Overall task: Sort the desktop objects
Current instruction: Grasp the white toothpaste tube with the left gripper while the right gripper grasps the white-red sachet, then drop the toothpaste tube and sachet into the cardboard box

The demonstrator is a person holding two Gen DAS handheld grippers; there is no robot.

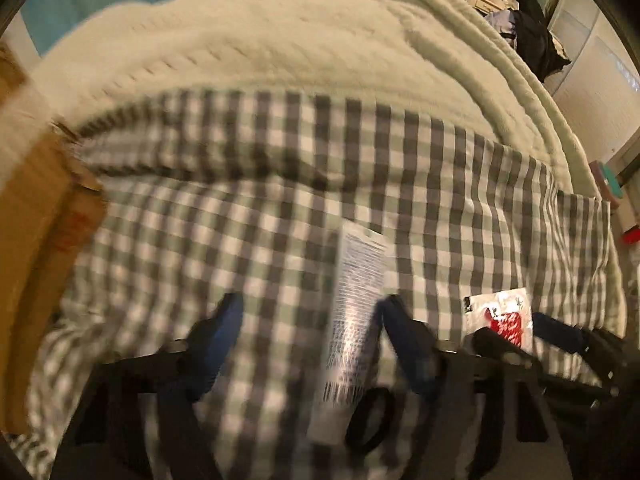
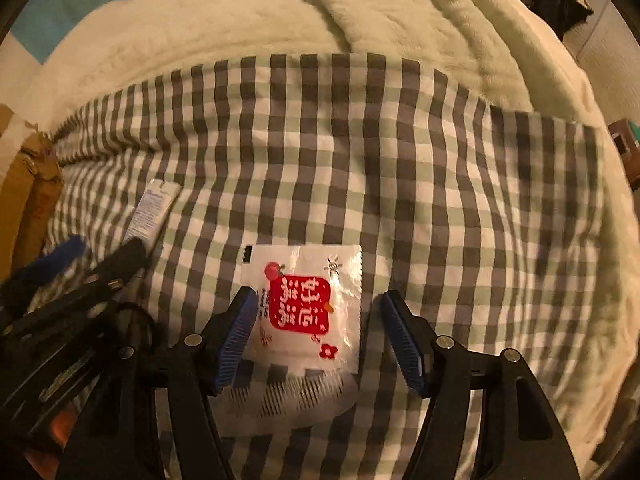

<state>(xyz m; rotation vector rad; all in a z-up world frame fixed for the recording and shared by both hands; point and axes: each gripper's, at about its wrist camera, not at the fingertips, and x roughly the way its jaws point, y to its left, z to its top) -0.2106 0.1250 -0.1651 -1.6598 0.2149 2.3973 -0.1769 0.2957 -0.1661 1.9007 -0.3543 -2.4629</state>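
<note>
A white tube with small print and a barcode (image 1: 354, 312) lies on the checked cloth (image 1: 248, 184), between the fingers of my open left gripper (image 1: 310, 312), nearer the right finger. It also shows in the right wrist view (image 2: 150, 210). A clear plastic packet with a red label (image 2: 308, 308) lies flat on the cloth (image 2: 440, 184), between the fingers of my open right gripper (image 2: 318, 308). The packet also shows in the left wrist view (image 1: 502, 320), with the right gripper's fingers (image 1: 496, 340) around it. The left wrist view is blurred.
A cardboard box (image 1: 36, 216) stands at the left edge of the cloth; it also shows in the right wrist view (image 2: 28, 196). A cream fleece blanket (image 1: 280, 40) lies beyond the cloth. Clutter and dark clothing (image 1: 536, 36) sit at the far right.
</note>
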